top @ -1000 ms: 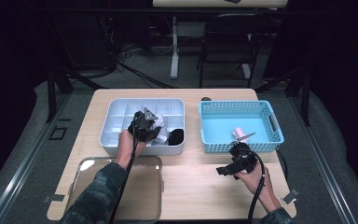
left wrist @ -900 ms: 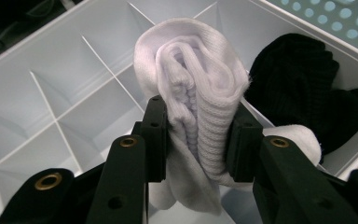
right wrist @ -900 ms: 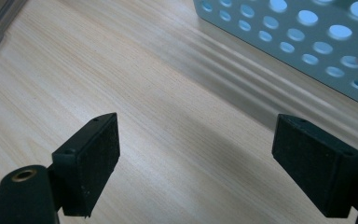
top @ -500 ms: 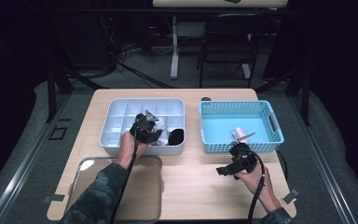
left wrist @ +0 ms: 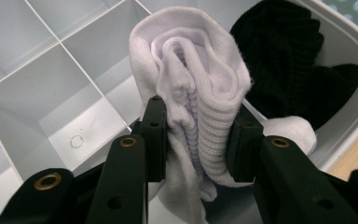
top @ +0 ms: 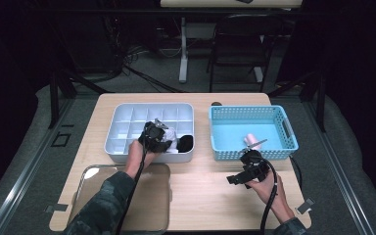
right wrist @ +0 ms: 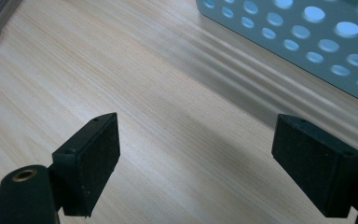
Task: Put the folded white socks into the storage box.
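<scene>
The worktop (top: 200, 191) is a pale wood-grain board. Directly on it, under the left tool (top: 157, 138), sits a white divided organiser tray (top: 127, 122), with a clear plastic lid (top: 103, 196) lying flat on the near side of that tool. Just beyond the right tool (top: 237, 178) stands a light blue perforated basket (top: 284, 147), its holed wall close ahead of the tool's open jaws. Bare wood lies beneath that tool. A small dark object (top: 216, 104) rests at the worktop's far edge.
</scene>
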Tool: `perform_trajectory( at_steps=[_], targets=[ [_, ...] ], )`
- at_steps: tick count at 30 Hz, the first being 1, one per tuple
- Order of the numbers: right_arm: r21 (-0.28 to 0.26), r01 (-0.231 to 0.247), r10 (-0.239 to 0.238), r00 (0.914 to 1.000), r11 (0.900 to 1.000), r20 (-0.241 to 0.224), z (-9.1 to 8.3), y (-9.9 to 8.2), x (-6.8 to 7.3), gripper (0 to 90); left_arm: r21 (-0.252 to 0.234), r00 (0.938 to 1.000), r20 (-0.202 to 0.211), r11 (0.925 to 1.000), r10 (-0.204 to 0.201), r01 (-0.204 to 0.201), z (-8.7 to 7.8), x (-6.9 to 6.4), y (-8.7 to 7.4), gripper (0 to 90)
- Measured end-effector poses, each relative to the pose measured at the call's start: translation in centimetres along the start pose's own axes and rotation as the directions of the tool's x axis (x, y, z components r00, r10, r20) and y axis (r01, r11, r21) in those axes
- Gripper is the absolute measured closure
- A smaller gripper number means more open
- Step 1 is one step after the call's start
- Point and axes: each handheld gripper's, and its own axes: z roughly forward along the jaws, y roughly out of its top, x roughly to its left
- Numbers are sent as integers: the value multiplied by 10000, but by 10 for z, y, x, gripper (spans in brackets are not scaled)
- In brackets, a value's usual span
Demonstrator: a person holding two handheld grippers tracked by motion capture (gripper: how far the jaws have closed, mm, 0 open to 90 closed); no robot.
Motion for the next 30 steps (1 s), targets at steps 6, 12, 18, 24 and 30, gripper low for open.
perform_trajectory(
  at_steps=[6, 12, 18, 24, 30],
  targets=[
    [-50, 8, -8, 10000, 10000, -24, 0, 0, 0, 147, 429, 9989, 349, 9986, -312, 297, 2, 2, 2, 659],
    [-44, 7, -7, 10000, 10000, -57, -2, 0, -1, 146, 498, 9984, 412, 9981, -392, 371, 1, 3, 4, 628],
    [-156, -40, 40, 10000, 9999, -20, -6, 1, -3, 147, 595, 9960, 499, 9957, -739, 708, -7, 2, 11, 462],
    [-165, -31, 30, 10000, 9999, -34, -6, 1, -3, 147, 480, 9943, 587, 9951, -886, 859, -16, 6, 21, 384],
    [-72, 48, -48, 10000, 10000, 18, -5, 1, -4, 147, 1041, 9879, 1048, 9891, -1146, 1037, -13, 15, 33, 329]
  ],
)
